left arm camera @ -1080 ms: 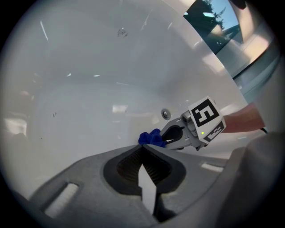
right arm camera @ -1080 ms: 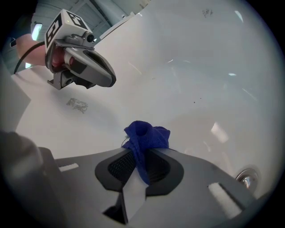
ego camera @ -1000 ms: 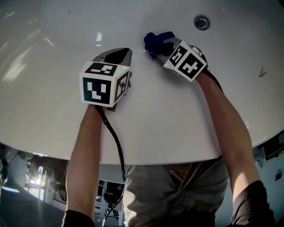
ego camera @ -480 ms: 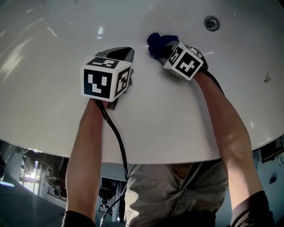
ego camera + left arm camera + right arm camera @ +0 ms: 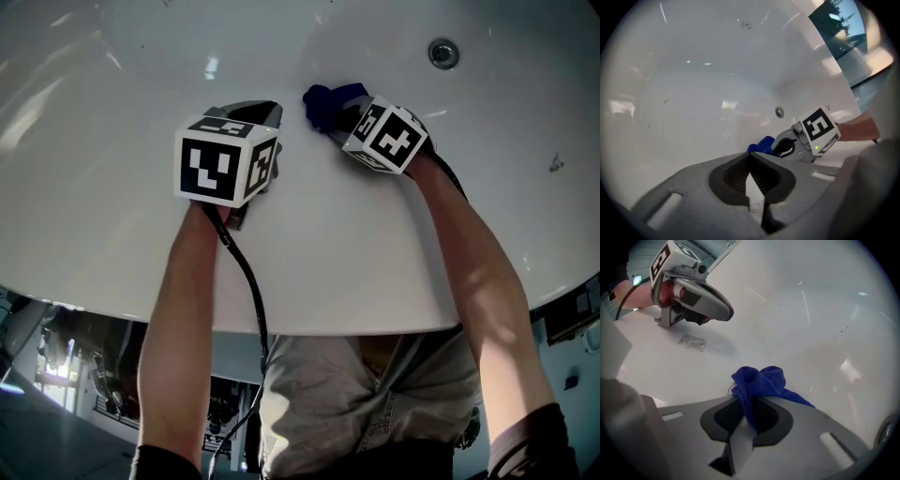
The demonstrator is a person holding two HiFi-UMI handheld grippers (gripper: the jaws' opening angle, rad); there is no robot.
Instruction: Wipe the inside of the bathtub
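Bathtub (image 5: 103, 216) is white, smooth and shiny inside. Right hand-held gripper (image 5: 746, 405) is clamped on a soft, bunched blue cloth (image 5: 760, 380); left hand-held gripper (image 5: 749, 158) beside it is closed, empty.

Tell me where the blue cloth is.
The blue cloth is clamped in the right claw, upper middle of the head view, between the left claw and the drain.

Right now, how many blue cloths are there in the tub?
1. The blue cloth is pinched in the right gripper, against the white bathtub wall, left of the drain in the head view. The left gripper is shut on nothing. No other shows.
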